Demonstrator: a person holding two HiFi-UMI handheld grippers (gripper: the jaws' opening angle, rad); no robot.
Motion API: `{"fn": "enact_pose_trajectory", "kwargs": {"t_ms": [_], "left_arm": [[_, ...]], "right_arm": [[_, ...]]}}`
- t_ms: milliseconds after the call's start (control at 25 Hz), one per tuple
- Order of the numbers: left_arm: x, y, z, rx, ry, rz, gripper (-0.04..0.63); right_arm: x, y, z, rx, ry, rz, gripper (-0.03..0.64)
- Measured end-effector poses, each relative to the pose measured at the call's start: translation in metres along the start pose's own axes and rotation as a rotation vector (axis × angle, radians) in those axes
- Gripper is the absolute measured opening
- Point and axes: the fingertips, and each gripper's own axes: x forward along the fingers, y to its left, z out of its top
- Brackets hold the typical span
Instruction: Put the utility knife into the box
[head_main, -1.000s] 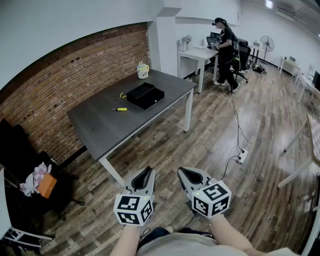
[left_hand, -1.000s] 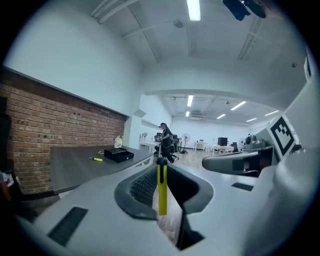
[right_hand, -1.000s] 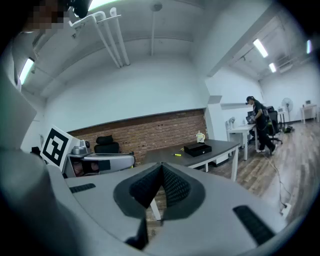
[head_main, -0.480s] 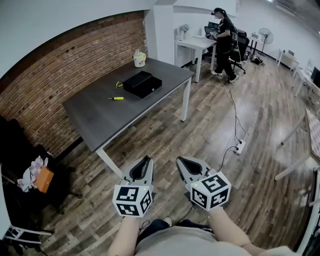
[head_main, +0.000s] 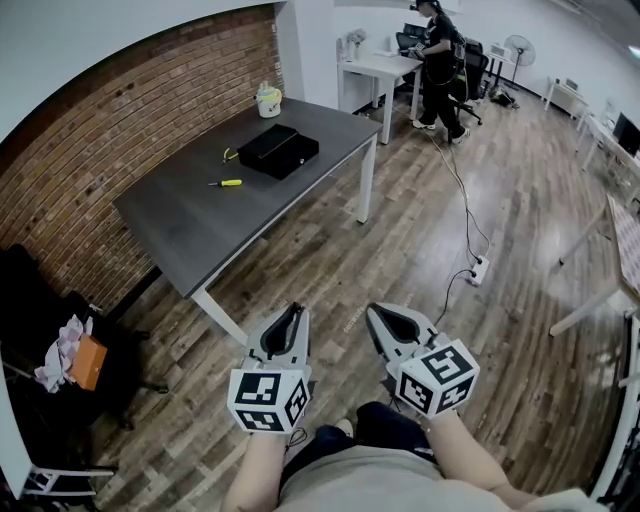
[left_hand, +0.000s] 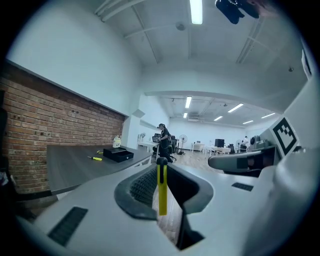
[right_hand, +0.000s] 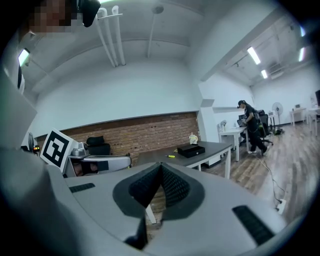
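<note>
The utility knife (head_main: 228, 183), yellow with a dark tip, lies on the dark grey table (head_main: 190, 235) far ahead, left of the black box (head_main: 278, 150). Both also show small in the left gripper view, knife (left_hand: 94, 158) and box (left_hand: 118, 155), and in the right gripper view, knife (right_hand: 171, 156) and box (right_hand: 190, 150). My left gripper (head_main: 293, 312) and right gripper (head_main: 378, 312) hang side by side over the wooden floor, well short of the table, both shut. A thin yellow strip (left_hand: 161, 192) stands in the left jaws' seam; I cannot tell what it is.
A pale cup (head_main: 268, 100) stands at the table's far corner and a small yellow item (head_main: 229, 155) lies beside the box. A person (head_main: 437, 60) stands at a white desk (head_main: 375, 70). A cable and power strip (head_main: 478, 270) cross the floor. A chair with an orange bag (head_main: 85, 362) stands at the left.
The view has shifted: the table and the room slid up and left in the head view. Both grippers stay shut, low in front of me.
</note>
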Motion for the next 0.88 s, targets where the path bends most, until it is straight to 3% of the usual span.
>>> {"fn": "enact_pose_trajectory", "kwargs": {"t_ms": [360,880], "left_arm": [[0.014,0.013,-0.007,-0.028,0.018,-0.015,0.074],[0.093,0.06,-0.012,-0.016,0.053,0.03,0.074]], "right_arm": [[0.016,-0.003,0.0,0.002,0.005,-0.007,0.005],[0.105,-0.069,0.004,0.029,0.026,0.041,0.005]]}}
